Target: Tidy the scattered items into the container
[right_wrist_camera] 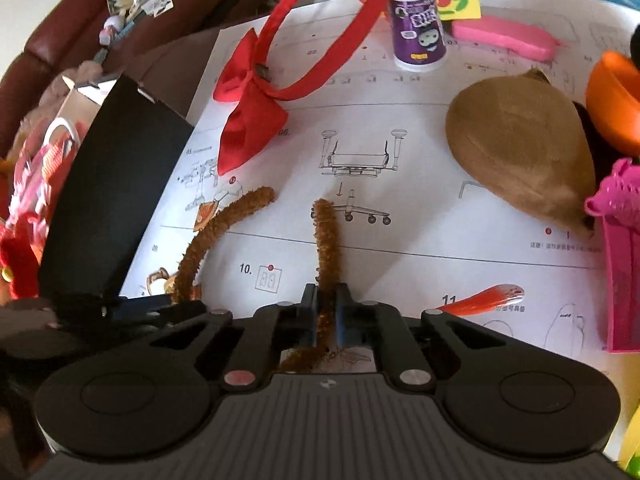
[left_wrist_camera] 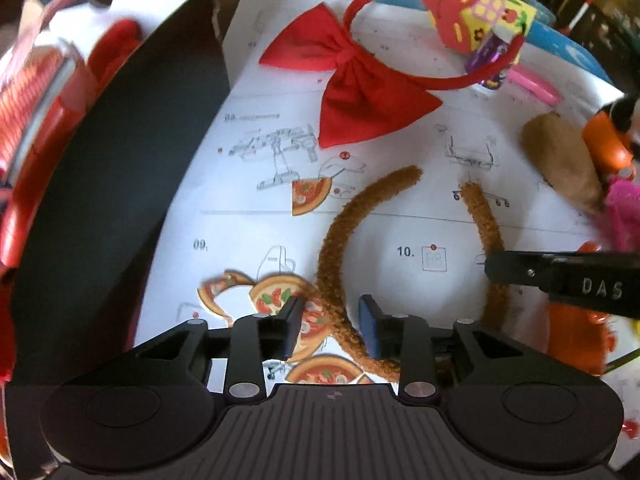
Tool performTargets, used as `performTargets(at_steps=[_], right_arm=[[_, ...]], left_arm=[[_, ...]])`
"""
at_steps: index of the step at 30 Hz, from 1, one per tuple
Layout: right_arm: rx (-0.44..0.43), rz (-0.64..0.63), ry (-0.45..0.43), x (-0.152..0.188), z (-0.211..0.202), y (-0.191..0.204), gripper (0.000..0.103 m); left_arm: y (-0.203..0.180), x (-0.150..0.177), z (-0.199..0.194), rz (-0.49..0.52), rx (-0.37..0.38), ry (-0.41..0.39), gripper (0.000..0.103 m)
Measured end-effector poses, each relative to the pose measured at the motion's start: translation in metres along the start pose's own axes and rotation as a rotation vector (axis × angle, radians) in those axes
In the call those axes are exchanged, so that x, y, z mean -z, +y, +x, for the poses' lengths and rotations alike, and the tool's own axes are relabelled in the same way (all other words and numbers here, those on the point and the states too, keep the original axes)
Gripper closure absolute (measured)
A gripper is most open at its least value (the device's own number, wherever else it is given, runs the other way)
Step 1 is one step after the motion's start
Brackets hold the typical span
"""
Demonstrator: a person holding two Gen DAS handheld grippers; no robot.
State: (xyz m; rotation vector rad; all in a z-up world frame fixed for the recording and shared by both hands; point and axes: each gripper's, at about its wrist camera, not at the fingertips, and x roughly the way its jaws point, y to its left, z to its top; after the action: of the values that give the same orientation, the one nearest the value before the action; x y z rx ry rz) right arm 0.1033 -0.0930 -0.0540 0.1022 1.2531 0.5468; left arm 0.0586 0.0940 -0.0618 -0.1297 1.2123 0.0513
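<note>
Fuzzy brown hairband (right_wrist_camera: 326,236): right gripper (right_wrist_camera: 326,300) pinches one leg.
Left gripper (left_wrist_camera: 330,320): parted around the other leg, gripping nothing.
Next: probably lift into the box (left_wrist_camera: 120,168).

- The fuzzy headband (right_wrist_camera: 326,240) lies on the instruction sheet (right_wrist_camera: 400,152), nearest the cameras.
- The bow headband (right_wrist_camera: 276,68) lies behind it.
- The box (right_wrist_camera: 112,184) stands left of the sheet.
- The small can (right_wrist_camera: 418,28) stands at the sheet's far edge.
</note>
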Motion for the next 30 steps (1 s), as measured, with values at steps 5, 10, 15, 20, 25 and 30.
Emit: performTargets(at_steps=[5, 10, 15, 20, 25, 30], right_arm=[[-0.012, 0.024, -0.004, -0.001, 0.001, -0.002, 0.093], [-0.01, 0.037, -0.008, -0.001, 0.0, -0.003, 0.091], [-0.036, 0.077, -0.004, -0.001, -0.001, -0.007, 0.078], [-0.048, 0.076, 0.002, 0.007, -0.007, 0.004, 0.042], [-0.067, 0.113, 0.019, 0.016, -0.009, 0.007, 0.042], [-0.074, 0.145, 0.021, 0.019, -0.012, 0.003, 0.042]], left_arm=[[-0.015, 0.003, -0.009, 0.058, -0.03, -0.025, 0.096], [0.007, 0.0, -0.033, -0.051, 0.061, -0.075, 0.098], [0.01, -0.003, -0.049, -0.064, 0.078, -0.112, 0.099], [0.006, -0.003, -0.049, -0.062, 0.081, -0.111, 0.099], [0.012, 0.001, -0.051, -0.089, 0.093, -0.102, 0.099], [0.021, 0.0, -0.054, -0.12, 0.088, -0.106, 0.099]])
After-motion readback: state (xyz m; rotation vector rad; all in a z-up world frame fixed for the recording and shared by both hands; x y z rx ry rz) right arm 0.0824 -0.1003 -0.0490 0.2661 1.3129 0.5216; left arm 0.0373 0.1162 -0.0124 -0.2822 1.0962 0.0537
